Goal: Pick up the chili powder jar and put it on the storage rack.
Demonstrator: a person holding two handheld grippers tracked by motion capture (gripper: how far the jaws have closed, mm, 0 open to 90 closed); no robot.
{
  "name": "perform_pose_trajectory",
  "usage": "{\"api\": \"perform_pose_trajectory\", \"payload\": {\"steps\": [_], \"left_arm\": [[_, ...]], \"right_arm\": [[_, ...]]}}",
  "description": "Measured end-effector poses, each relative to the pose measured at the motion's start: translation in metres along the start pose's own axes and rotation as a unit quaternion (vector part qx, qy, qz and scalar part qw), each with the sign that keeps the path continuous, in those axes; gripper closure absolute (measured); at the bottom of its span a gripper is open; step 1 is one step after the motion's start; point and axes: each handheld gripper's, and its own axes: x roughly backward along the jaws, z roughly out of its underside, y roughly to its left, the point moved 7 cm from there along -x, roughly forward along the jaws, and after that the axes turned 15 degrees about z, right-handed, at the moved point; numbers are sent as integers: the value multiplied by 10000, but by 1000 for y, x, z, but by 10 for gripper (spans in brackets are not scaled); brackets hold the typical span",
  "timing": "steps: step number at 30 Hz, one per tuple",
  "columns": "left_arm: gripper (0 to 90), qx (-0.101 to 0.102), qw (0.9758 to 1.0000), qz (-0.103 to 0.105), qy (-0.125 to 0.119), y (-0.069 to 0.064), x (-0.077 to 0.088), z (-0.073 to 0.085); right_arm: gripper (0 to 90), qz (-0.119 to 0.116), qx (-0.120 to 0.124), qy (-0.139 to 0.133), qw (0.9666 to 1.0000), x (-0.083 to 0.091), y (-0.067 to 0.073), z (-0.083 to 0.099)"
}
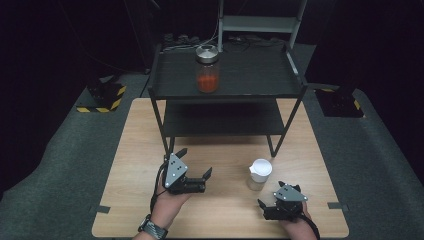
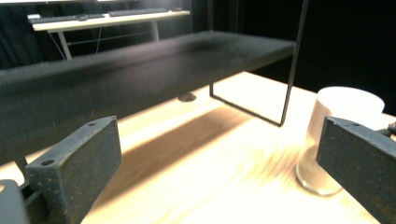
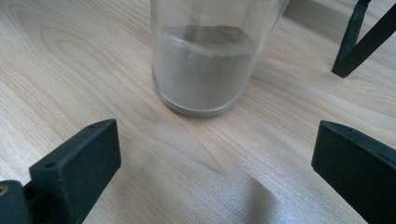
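No brand, label or writing can be read on anything here; the jars are plain. The table (image 1: 220,200) is pale wood with a clear grain, rectangular, on a grey carpeted floor (image 1: 65,165). On its far half stands a black metal rack (image 1: 225,85) with thin square legs and two flat matt shelves; on the top shelf sits a glass jar (image 1: 207,70) with a round silver metal lid, about half full of an orange-red granular stuff. On the table, near the rack's right front leg, stands a second jar (image 1: 259,175); it is a clear glass cylinder with a white lid, holding fine grey-beige powder in its lower part, the powder's surface slightly heaped in the right gripper view.

The left gripper (image 1: 192,167) is held in the person's left hand (image 1: 167,202) over the near left of the table, well apart from the white-lidded jar; its blocky black jaws stand wide apart with nothing between them, and a watch with a dark band is on that wrist. The right gripper (image 1: 272,200) rests near the table's near right edge, just short of the white-lidded jar and pointed at it; its jaws are also spread wide, not touching the glass.
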Motion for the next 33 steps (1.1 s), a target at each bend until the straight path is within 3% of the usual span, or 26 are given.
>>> {"api": "perform_pose_trajectory", "payload": {"steps": [8, 10, 13, 16, 20, 22, 23, 26, 30, 33], "left_arm": [[4, 177, 9991, -10, 391, 0, 0, 29], [4, 311, 9981, -6, 538, -1, -1, 41], [4, 313, 9973, -38, 669, -1, -1, 49], [4, 443, 9957, -42, 809, 2, -2, 57], [4, 438, 9934, -126, 1048, 5, -5, 64], [4, 470, 9917, -139, 1186, 6, -8, 70], [4, 504, 9896, -157, 1337, 7, -10, 71], [4, 325, 9888, -228, 1440, 3, -13, 70], [4, 36, 9848, -270, 1713, -3, -18, 67], [4, -52, 9835, -300, 1785, -6, -20, 67]], "right_arm": [[3, 2, 9, 3, 10000, 0, 0, 0], [3, 8, 11, 6, 10000, 0, 1, 0], [3, 12, 16, 2, 10000, 0, 1, 0], [3, 10, 9, -12, 10000, 1, 1, 0], [3, 26, 24, -22, 10000, 2, 2, 1], [3, 33, 34, -21, 10000, 2, 3, 1], [3, 34, 38, -22, 10000, 2, 3, 1], [4, 48, 54, -13, 10000, 2, 3, 0], [4, 57, 79, -26, 9999, 2, 3, 1], [4, 59, 74, -35, 9999, 2, 4, 1]]}}
